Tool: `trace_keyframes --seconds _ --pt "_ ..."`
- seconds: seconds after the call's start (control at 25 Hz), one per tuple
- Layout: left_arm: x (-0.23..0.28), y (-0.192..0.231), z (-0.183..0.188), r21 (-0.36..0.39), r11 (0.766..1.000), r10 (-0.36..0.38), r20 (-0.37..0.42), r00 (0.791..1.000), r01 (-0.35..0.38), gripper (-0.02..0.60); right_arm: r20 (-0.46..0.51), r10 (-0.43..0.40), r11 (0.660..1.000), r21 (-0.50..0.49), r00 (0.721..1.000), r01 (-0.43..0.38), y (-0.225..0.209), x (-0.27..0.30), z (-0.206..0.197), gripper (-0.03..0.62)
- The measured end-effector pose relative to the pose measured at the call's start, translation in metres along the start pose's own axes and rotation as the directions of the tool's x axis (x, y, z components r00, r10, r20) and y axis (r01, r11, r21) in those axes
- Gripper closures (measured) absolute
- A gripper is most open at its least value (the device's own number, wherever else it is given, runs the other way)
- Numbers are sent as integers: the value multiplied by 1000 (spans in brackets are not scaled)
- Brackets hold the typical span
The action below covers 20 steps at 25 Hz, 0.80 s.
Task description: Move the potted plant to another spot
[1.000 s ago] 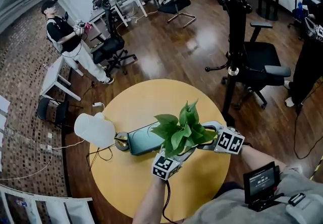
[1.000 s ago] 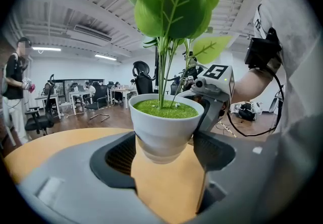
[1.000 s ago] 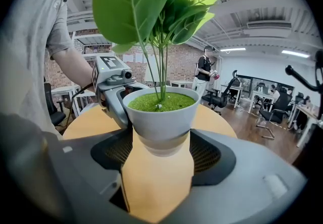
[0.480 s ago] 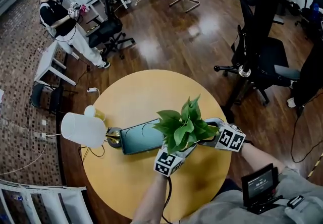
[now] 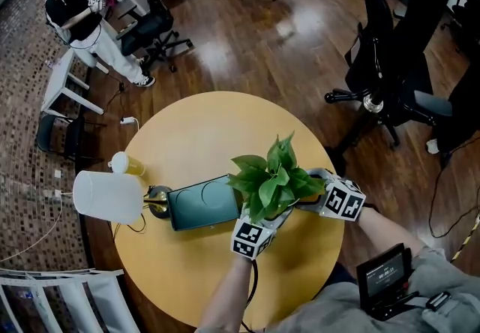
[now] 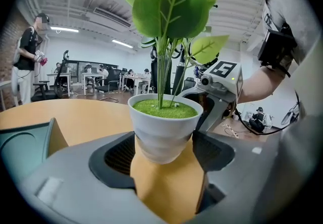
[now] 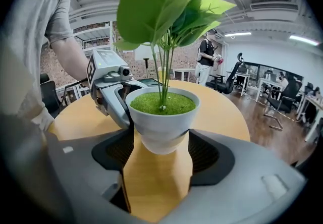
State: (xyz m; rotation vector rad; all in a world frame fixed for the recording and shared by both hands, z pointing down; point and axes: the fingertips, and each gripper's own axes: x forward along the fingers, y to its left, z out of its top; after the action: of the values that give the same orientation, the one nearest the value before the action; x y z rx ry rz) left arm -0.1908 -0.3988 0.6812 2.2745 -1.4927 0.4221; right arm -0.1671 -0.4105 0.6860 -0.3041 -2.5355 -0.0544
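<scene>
The potted plant (image 5: 274, 183), with broad green leaves in a small white pot (image 6: 164, 127), hangs just above the round yellow table (image 5: 202, 129), toward its near right side. My left gripper (image 5: 271, 217) grips the pot's lower part from the near side, its pads (image 6: 121, 155) pressing on it. My right gripper (image 5: 301, 204) holds the same pot (image 7: 161, 117) from the right, and its jaws are closing on it. Each gripper sees the other behind the pot: the right gripper (image 6: 219, 87), and the left gripper (image 7: 113, 87). In the head view the leaves hide the pot.
A dark green flat case (image 5: 202, 204) lies on the table just left of the plant. Further left stand a lamp with a white shade (image 5: 107, 196) and a yellow cup (image 5: 127, 165). Office chairs (image 5: 390, 91) and a standing person (image 5: 75, 16) are beyond the table.
Both grippers have come down toward the table with the plant held between them. The plant now sits at the green case's right end instead of over it.
</scene>
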Motion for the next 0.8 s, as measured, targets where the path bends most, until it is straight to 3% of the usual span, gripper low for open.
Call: trace_keyframes --seconds 0.4,0.8 --pt "15 5 -16 35 999 36 -2 999 -36 232 -10 -26 1000 -8 1000 25 -7 9 -20 279" --pt "18 10 -19 16 999 48 -7 999 -47 229 0 -31 999 14 1000 31 -11 12 -23 286"
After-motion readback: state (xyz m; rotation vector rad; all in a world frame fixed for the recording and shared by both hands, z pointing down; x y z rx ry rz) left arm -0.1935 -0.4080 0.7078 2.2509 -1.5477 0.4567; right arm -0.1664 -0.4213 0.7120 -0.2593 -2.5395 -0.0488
